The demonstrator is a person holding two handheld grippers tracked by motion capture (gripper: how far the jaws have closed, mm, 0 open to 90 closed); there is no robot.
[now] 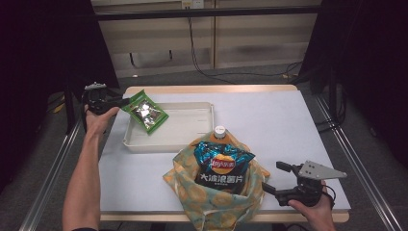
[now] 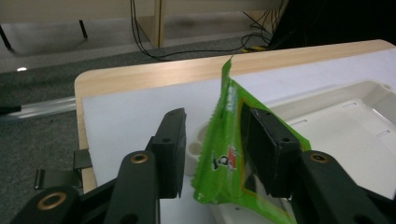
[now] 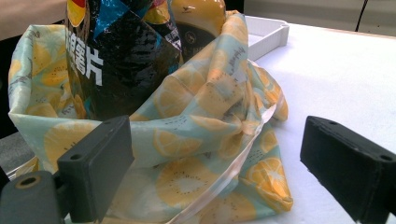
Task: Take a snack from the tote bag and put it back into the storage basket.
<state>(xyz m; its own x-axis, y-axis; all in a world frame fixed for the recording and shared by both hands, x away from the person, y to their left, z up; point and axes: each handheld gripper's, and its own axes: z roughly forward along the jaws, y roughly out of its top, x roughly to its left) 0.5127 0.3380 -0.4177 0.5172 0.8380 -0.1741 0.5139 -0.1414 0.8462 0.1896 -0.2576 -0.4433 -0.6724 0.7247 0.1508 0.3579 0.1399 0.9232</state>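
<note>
Over tray [image 1: 169,126], left gripper [image 1: 121,102] (level)

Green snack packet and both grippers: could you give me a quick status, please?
Left gripper open around green packet at white tray edge. Right gripper open beside lemon-print bag. Nothing in the way.

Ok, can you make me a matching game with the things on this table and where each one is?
Things:
1. green snack packet
2. chip bag
3. white tray
4. right gripper

Places:
A. standing inside the lemon-print bag
B. open, beside the lemon-print bag
C. lying over the tray's left corner, between the left gripper's jaws
D. flat on the table, behind the lemon-print bag

Pairs: 1-C, 2-A, 3-D, 4-B
</note>
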